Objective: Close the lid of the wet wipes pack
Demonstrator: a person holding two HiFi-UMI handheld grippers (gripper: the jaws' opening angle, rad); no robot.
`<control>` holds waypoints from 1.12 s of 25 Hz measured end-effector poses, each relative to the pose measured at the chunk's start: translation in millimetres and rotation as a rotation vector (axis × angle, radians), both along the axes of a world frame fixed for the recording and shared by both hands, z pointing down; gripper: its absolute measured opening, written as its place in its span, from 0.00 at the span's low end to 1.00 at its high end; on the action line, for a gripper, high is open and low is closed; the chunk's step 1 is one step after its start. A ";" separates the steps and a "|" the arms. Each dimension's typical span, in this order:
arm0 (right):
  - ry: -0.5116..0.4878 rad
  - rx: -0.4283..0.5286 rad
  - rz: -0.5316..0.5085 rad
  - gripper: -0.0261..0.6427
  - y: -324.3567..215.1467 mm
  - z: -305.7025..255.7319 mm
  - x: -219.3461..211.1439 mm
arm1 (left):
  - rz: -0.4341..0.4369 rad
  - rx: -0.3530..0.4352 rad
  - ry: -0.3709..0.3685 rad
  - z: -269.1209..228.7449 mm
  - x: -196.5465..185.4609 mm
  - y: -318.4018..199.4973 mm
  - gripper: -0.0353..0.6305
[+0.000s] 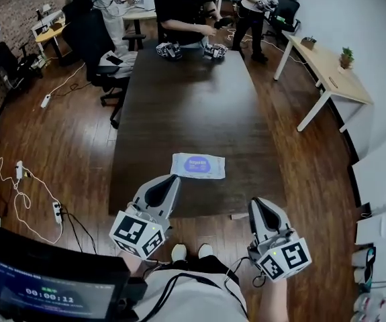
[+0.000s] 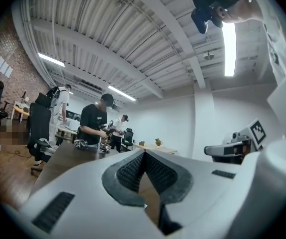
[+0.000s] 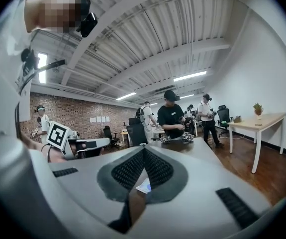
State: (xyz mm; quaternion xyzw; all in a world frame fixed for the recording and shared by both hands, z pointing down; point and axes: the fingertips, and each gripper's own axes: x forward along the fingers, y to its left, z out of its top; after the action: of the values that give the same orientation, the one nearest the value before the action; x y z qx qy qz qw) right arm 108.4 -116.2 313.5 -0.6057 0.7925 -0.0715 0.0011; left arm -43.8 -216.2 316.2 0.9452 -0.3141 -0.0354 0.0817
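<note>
The wet wipes pack [image 1: 198, 166], white with a blue oval lid patch, lies flat near the front edge of the dark table [image 1: 193, 106]. Its lid looks flat against the pack. My left gripper [image 1: 172, 178] hovers just in front of the pack's left end, jaws together and empty. Off the table's front right corner, my right gripper [image 1: 256, 201] is shut too, holding nothing. In the left gripper view the left gripper [image 2: 143, 153] points level down the table. In the right gripper view a sliver of the pack [image 3: 143, 186] shows below the tips of the right gripper [image 3: 143, 150].
A person in black [image 1: 182, 5] stands at the table's far end with two other grippers [image 1: 169, 50] lying there. An office chair [image 1: 105, 52] is at the far left corner and a light wooden desk [image 1: 327, 66] at right. Cables [image 1: 18, 180] trail on the floor at left.
</note>
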 end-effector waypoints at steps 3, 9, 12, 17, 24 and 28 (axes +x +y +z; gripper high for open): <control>0.009 -0.001 -0.008 0.05 16.6 -6.1 -9.2 | 0.011 0.004 0.018 -2.3 -3.8 10.2 0.05; 0.065 0.048 -0.031 0.05 54.2 -26.1 -14.6 | -0.004 0.009 0.019 -11.3 -8.8 57.1 0.05; 0.063 0.066 -0.040 0.05 93.5 -32.1 -10.4 | -0.007 0.016 0.017 -14.2 -2.6 95.1 0.05; 0.035 0.063 -0.053 0.05 181.0 -17.5 -1.0 | -0.015 0.011 0.017 -6.8 9.1 184.5 0.05; -0.022 0.098 -0.060 0.05 308.5 -13.6 6.4 | -0.036 -0.010 -0.016 10.1 10.1 321.2 0.05; -0.054 0.128 -0.074 0.05 368.7 -25.0 7.7 | -0.060 0.016 -0.034 -6.0 2.0 392.4 0.05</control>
State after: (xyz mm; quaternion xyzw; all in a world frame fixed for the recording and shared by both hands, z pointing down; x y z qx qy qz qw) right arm 116.1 252.5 288.5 -0.5725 0.8170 -0.0371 0.0586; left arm -41.8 176.2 310.2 0.9365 -0.3433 -0.0243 0.0677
